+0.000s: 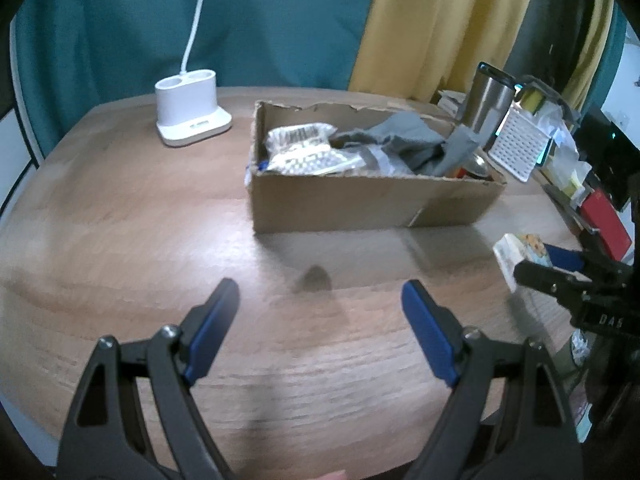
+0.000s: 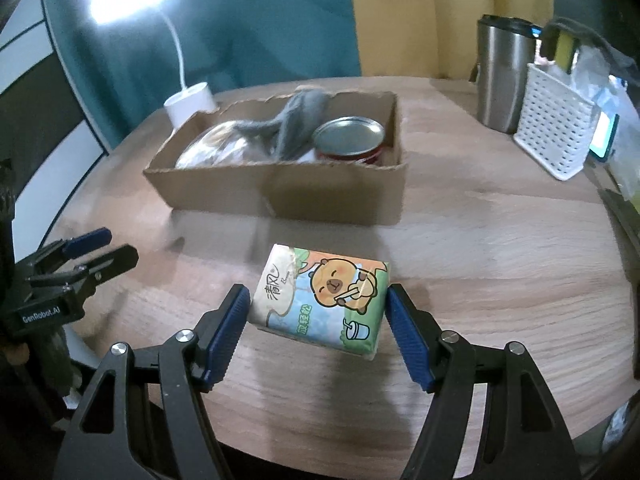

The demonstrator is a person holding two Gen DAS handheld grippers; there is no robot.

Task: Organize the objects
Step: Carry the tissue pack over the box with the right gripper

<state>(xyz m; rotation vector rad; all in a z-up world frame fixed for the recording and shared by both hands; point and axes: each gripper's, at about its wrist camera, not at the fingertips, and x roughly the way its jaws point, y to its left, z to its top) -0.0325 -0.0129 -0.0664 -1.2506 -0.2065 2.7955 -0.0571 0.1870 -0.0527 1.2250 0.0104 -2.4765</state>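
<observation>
Ahead of the left gripper, spread wide over bare desk, sits the cardboard box. Rightward, the right gripper clamps a tissue pack by its two ends, long axis crosswise, tilted, printed face up, short of the box.

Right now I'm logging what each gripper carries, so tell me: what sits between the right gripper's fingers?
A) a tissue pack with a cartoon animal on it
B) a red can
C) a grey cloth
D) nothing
A: in the right wrist view the right gripper has its blue pads pressed on both sides of the tissue pack, while the red can and grey cloth lie in the cardboard box.
</observation>
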